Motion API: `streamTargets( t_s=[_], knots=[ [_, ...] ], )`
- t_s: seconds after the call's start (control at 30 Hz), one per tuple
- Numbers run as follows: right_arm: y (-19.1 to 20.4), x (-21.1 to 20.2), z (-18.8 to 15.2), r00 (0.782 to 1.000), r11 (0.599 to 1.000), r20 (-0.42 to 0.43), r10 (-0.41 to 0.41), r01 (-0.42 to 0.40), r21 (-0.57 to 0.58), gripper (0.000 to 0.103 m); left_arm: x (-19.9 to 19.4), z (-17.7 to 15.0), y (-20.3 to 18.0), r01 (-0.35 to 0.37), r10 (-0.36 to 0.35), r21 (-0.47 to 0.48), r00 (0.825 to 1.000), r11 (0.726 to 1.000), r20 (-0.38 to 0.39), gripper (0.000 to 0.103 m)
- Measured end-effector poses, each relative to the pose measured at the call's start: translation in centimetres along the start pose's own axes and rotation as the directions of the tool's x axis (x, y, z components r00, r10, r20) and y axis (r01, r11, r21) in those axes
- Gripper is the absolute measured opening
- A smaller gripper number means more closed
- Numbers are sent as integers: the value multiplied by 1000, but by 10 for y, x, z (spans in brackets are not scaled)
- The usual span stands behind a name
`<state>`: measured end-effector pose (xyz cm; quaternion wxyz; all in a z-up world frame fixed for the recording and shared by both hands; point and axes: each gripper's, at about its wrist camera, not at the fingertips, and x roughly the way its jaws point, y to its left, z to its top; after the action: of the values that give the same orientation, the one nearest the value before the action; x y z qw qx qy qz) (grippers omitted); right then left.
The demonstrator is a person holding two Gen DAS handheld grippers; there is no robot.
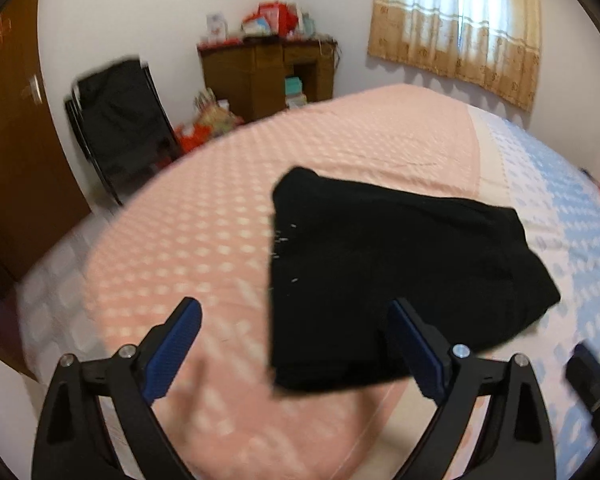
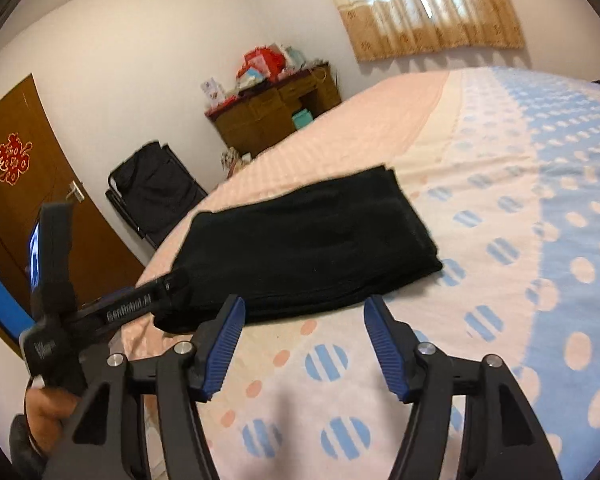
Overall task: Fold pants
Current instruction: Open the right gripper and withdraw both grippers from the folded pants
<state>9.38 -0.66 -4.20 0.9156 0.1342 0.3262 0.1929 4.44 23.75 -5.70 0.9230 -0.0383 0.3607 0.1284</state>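
On the bed [image 2: 500, 240], folded black pants [image 2: 300, 240] lie before both downward-tilted grippers, jaws apart, empty

A bed [image 2: 500, 200] carries everything, spread with a cover of pink, cream and blue bands dotted with pale spots. Folded black pants [image 2: 308, 240] lie flat on it, mostly on the pink band near the bed's edge.

Soft daylight comes through the curtain [image 1: 456, 20], and both pictures look blurry and bend round at the edges.
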Motion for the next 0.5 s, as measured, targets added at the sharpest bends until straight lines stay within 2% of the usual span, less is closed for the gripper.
streamTargets(
  t_s=[0.07, 0.23, 0.3, 0.5],
  knots=[
    [5, -13, -2, 1000, 1000, 24, 3, -3, -8, 64, -16, -4, -1, -45, 44, 32, 998, 998, 48, 100],
    [20, -58, -6, 989, 996, 131, -62, 69, -50, 64, -57, -10, 1, -114, 100, 74, 981, 991, 167, 103],
    [30, -79, -11, 979, 992, 182, -95, 109, -68, 64, -71, -13, 1, -122, 103, 86, 975, 989, 198, 103],
    [40, -127, -16, 949, 985, 293, -118, 150, -86, 64, -100, -20, -6, -134, 104, 104, 962, 985, 254, 103]
  ],
)
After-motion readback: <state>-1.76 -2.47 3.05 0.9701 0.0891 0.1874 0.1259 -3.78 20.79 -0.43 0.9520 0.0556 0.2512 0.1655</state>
